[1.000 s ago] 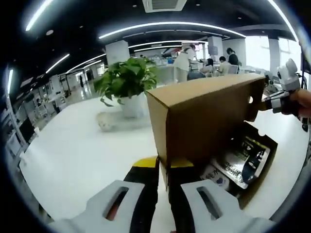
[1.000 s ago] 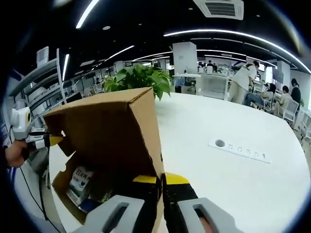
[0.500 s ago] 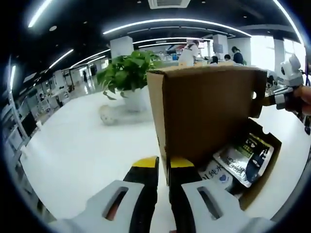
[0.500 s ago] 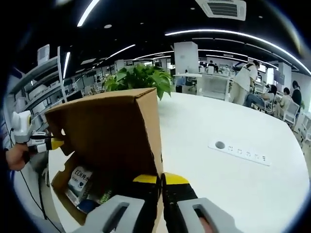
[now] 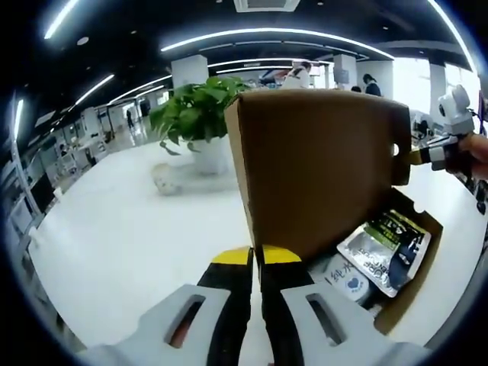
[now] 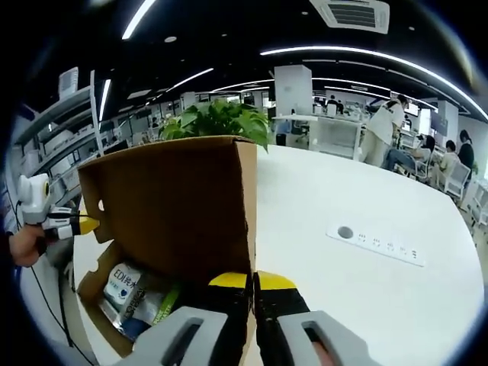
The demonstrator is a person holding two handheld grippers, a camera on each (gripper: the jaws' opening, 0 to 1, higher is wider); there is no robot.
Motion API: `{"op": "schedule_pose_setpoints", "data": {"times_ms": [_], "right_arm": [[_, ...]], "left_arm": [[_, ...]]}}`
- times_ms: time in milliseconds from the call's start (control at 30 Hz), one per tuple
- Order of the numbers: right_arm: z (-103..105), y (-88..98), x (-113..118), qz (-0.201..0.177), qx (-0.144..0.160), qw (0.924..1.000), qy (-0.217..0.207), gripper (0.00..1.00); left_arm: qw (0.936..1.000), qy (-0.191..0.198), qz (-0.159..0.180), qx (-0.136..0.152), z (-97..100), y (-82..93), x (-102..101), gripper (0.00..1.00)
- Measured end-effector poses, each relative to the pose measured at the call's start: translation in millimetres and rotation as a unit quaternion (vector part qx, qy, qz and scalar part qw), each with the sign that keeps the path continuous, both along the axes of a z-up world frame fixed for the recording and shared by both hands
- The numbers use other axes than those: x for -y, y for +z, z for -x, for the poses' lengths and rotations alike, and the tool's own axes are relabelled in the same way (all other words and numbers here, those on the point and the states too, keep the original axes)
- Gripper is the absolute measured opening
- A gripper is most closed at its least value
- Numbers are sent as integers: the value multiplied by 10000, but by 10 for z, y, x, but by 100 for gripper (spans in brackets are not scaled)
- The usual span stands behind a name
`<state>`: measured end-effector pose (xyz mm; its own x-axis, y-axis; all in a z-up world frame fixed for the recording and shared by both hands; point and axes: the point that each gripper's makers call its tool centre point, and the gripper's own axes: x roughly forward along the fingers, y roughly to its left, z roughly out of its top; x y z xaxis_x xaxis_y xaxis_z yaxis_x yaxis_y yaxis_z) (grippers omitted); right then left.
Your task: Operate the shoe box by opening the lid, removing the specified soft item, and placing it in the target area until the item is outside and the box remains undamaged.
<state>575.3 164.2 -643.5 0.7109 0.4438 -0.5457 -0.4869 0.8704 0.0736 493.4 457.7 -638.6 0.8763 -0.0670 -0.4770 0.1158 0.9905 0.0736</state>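
**Lid up, both tongs on it**

The shoe box sat on the white desk with its brown lid raised nearly upright. The left tongs were pinched narrow on the lid's corner edge, yellow tips together, and the right tongs were clamped the same way on the opposite corner. In the left gripper view the other tongs reached in by the lid's far notch, held by a hand. Down inside the box lay soft packets, a silvery pouch with green and dark print on top, a white and blue pack beside it. A potted plant stood behind the box; a socket strip lay flush in the desk, well apart from it.
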Motion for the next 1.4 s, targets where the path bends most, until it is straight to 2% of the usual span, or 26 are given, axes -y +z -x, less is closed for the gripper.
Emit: {"op": "schedule_pose_setpoints", "data": {"times_ms": [467,600,900,1067,1400], "right_arm": [[-110,-20,-30,47,-46,10000,9,0],[-143,-30,-36,-29,-60,10000,-25,0],[-186,-85,-42,-13,-75,10000,24,0],[-113,-173,-28,63,-171,9998,8,0],[-115,-242,-24,14,-238,9997,-32,0]], "left_arm": [[9999,13,104,4,-115,9,-39,1],[9996,87,281,10,-155,4,-64,1],[9997,33,238,-9,-197,-1,-59,1],[9997,49,254,-32,-239,-7,-69,1],[9997,49,228,-86,-297,-23,-82,1]]}}
